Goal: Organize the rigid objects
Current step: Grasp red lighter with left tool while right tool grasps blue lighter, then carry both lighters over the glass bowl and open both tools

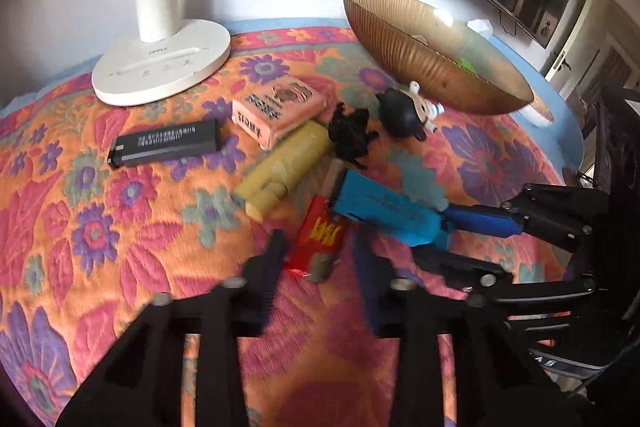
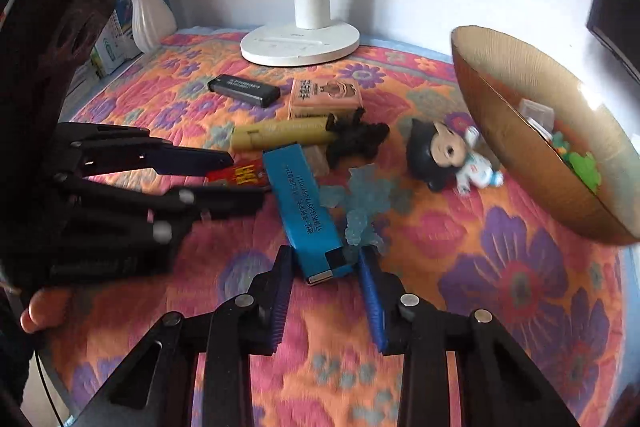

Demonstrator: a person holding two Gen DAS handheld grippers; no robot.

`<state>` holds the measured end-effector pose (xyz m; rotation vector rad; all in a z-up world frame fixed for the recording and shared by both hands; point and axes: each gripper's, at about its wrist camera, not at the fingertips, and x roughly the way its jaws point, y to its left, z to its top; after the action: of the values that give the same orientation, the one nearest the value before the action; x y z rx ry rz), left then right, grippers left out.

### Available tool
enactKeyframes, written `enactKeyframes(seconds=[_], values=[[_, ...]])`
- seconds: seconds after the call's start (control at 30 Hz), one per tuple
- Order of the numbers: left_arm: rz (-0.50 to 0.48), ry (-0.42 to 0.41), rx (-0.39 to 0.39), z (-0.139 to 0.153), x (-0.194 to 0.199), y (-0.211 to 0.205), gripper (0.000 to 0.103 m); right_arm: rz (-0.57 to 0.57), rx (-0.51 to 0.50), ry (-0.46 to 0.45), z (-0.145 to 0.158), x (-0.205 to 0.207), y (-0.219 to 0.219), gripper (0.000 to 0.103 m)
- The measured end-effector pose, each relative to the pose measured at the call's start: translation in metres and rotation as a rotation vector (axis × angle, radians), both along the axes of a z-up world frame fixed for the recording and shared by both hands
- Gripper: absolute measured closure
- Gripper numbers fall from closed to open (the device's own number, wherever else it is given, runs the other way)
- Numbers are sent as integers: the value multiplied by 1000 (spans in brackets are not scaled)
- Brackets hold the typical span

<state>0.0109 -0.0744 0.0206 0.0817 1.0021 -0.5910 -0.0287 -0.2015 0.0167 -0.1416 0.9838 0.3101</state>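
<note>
Blue box (image 2: 307,215) between right tool (image 2: 326,267) fingers; left tool (image 1: 320,259) spread.

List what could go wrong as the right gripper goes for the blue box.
1. The blue box lies on the red packet, beside the pale blue figure; lifting it may drag either.
2. The left gripper is close by; the right gripper, jaws open, could bump it.

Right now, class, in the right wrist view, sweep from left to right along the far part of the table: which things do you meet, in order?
White vase → black lighter → white lamp base → pink box → black-haired doll → gold bowl.
</note>
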Motion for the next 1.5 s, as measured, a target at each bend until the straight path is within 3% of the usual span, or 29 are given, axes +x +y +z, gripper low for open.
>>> enactKeyframes(seconds=[0.13,0.33,0.37,0.47,0.53,0.63,0.73,0.77,0.8,0.83,0.93,1.1,1.5], values=[[5,0,-19,1,-21,8,81,-58,37,19,4,-25,-23,72],[-9,32,-24,3,-61,17,81,-71,12,50,5,-64,-46,72],[-1,34,-22,4,-62,18,80,-69,17,52,4,-64,-47,70],[23,30,12,3,-58,12,77,-74,56,61,4,-54,-46,43],[23,15,37,3,-57,2,67,-73,60,49,2,-46,-40,43],[17,-41,113,-2,-60,-12,67,-77,1,36,-3,-37,-27,43],[17,-124,149,-5,-68,-21,69,-60,-35,-10,-1,-44,-18,55],[7,-137,160,-5,-70,-23,71,-48,-34,-19,0,-48,-16,68],[-9,-137,159,-4,-72,-25,81,-39,-36,-25,0,-51,-15,78],[-9,-133,157,-4,-73,-26,83,-29,-40,-31,0,-54,-14,79],[13,-137,175,-3,-73,-31,83,-24,-56,-39,2,-64,-13,79],[36,-120,80,10,-69,-33,83,-75,-7,-79,18,-70,-31,80],[1,-263,-16,81,-42,-84,83,-291,61,-232,80,-67,-112,79]])
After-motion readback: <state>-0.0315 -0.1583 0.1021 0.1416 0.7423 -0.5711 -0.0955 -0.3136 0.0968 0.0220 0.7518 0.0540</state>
